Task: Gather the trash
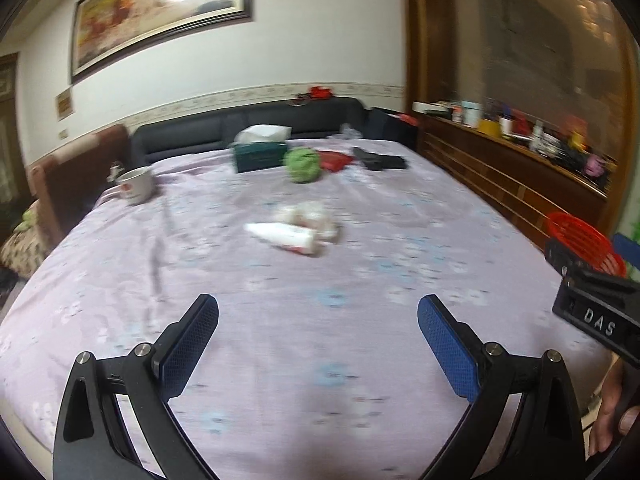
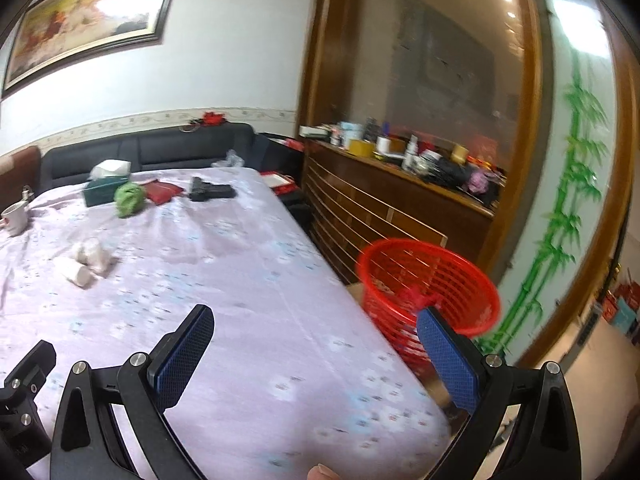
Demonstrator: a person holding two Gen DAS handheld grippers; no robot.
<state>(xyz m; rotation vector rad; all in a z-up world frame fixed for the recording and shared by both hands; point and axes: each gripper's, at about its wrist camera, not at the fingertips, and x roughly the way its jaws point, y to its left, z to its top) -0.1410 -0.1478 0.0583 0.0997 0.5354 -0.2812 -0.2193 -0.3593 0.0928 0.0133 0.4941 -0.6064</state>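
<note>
A white tube (image 1: 286,237) and crumpled white wrappers (image 1: 310,216) lie mid-table on the lilac cloth; they also show in the right wrist view (image 2: 88,262) at the left. A green crumpled ball (image 1: 303,165) (image 2: 129,198) lies farther back. A red mesh basket (image 2: 430,292) (image 1: 582,242) stands off the table's right edge with some scraps inside. My left gripper (image 1: 318,316) is open and empty above the near cloth. My right gripper (image 2: 316,326) is open and empty over the table's right edge, next to the basket.
A white mug (image 1: 138,186), a green tissue box (image 1: 260,152), a red pouch (image 1: 334,160) and a black item (image 1: 380,159) sit at the back of the table (image 1: 240,340). A dark sofa (image 1: 248,124) is behind. A cluttered wooden cabinet (image 2: 400,200) runs along the right.
</note>
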